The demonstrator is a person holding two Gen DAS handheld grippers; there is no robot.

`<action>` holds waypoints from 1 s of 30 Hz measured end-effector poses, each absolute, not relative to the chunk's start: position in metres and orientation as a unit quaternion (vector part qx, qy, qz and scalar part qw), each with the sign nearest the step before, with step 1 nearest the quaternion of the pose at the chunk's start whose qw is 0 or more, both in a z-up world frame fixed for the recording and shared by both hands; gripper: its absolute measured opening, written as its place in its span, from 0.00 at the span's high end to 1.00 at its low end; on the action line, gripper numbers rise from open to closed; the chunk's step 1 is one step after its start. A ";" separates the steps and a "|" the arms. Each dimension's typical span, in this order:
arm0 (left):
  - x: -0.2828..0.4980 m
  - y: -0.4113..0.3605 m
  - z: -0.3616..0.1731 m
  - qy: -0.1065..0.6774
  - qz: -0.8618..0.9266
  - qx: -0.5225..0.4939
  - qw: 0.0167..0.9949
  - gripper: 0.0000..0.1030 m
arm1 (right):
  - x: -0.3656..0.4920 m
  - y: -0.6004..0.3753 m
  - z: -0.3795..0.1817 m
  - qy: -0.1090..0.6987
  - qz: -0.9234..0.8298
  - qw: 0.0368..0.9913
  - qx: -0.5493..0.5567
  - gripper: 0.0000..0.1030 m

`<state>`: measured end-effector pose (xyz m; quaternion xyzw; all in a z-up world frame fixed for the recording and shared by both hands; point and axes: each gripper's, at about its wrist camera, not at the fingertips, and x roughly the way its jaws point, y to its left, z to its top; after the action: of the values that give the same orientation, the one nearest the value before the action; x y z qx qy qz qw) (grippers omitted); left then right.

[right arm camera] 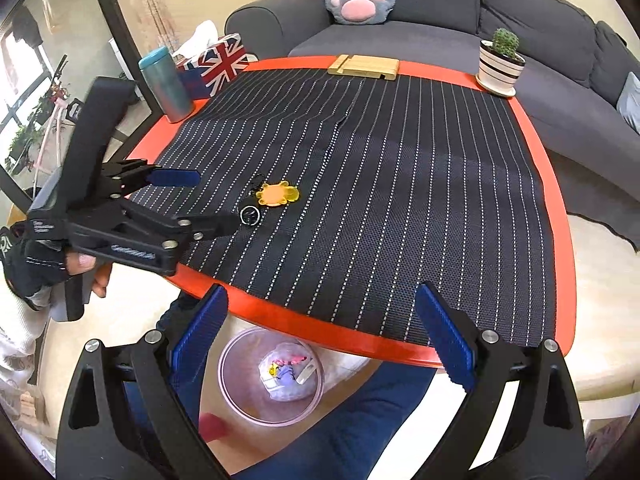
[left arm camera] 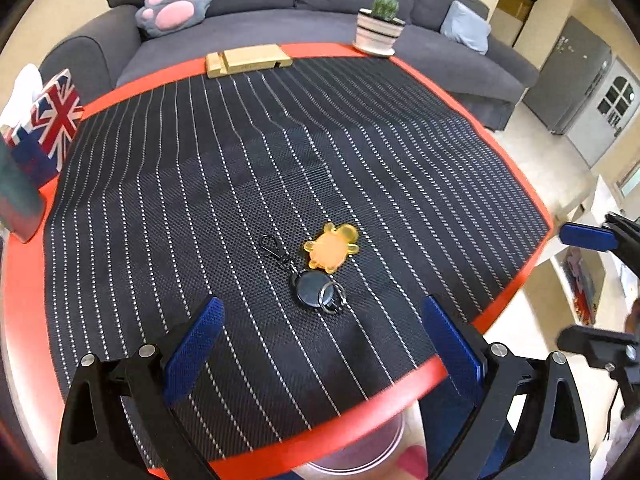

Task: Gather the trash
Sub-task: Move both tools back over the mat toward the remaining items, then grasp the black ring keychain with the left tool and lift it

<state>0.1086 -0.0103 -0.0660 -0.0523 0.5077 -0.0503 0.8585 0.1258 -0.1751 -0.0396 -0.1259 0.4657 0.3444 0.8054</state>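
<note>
Both grippers spread wide, empty: right gripper (right arm camera: 320, 336) at frame bottom over clear trash bin (right arm camera: 271, 376) w/ wrappers (right arm camera: 286, 372) inside, below counter (right arm camera: 280, 312) edge; left gripper (left arm camera: 320, 344) low-center. Mid-frame: key reel (left arm camera: 316, 288), orange turtle (left arm camera: 332, 248). Top: cactus (left arm camera: 380, 28).

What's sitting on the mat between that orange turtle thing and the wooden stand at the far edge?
Nothing: between the orange turtle and the wooden stand there is only bare striped mat, clearest in the left wrist view.

one keychain (left arm camera: 316, 272), one cactus (left arm camera: 383, 8), one bin (right arm camera: 270, 376)
</note>
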 end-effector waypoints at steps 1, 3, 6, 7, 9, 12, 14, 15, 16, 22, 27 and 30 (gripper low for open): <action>0.112 -0.011 -0.070 0.510 -0.046 -0.049 0.858 0.08 | 0.126 -0.176 -0.041 0.467 0.344 0.805 -0.126 0.10; 0.115 -0.013 -0.076 0.512 -0.039 -0.045 0.857 0.08 | 0.127 -0.176 -0.042 0.469 0.343 0.804 -0.126 0.10; 0.118 -0.014 -0.084 0.510 -0.029 -0.041 0.858 0.13 | 0.127 -0.177 -0.044 0.470 0.343 0.804 -0.125 0.10; 0.118 -0.015 -0.087 0.511 -0.026 -0.040 0.858 0.16 | 0.127 -0.178 -0.045 0.471 0.343 0.803 -0.125 0.10; 0.119 -0.015 -0.089 0.511 -0.020 -0.036 0.859 0.22 | 0.128 -0.178 -0.046 0.472 0.342 0.803 -0.124 0.10; 0.119 -0.015 -0.094 0.511 -0.015 -0.033 0.859 0.29 | 0.128 -0.178 -0.049 0.473 0.343 0.802 -0.124 0.10; 0.118 -0.015 -0.094 0.508 -0.012 -0.031 0.861 0.34 | 0.128 -0.178 -0.049 0.474 0.343 0.802 -0.123 0.10; 0.118 -0.014 -0.094 0.505 -0.012 -0.031 0.863 0.35 | 0.128 -0.178 -0.050 0.474 0.343 0.801 -0.123 0.10; 0.117 -0.013 -0.094 0.503 -0.013 -0.031 0.864 0.37 | 0.129 -0.177 -0.051 0.474 0.343 0.801 -0.123 0.10; 0.115 -0.010 -0.092 0.497 -0.016 -0.026 0.867 0.61 | 0.129 -0.173 -0.055 0.476 0.344 0.799 -0.127 0.10; 0.114 -0.008 -0.091 0.495 -0.019 -0.021 0.868 0.73 | 0.131 -0.169 -0.057 0.477 0.343 0.798 -0.132 0.10; 0.112 -0.004 -0.087 0.492 -0.019 -0.021 0.870 0.75 | 0.133 -0.166 -0.057 0.476 0.343 0.798 -0.134 0.10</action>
<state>0.1121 -0.0044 -0.0873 -0.0213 0.4924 -0.0185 0.8699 0.1330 -0.1664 -0.0569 -0.1345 0.4765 0.3434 0.7981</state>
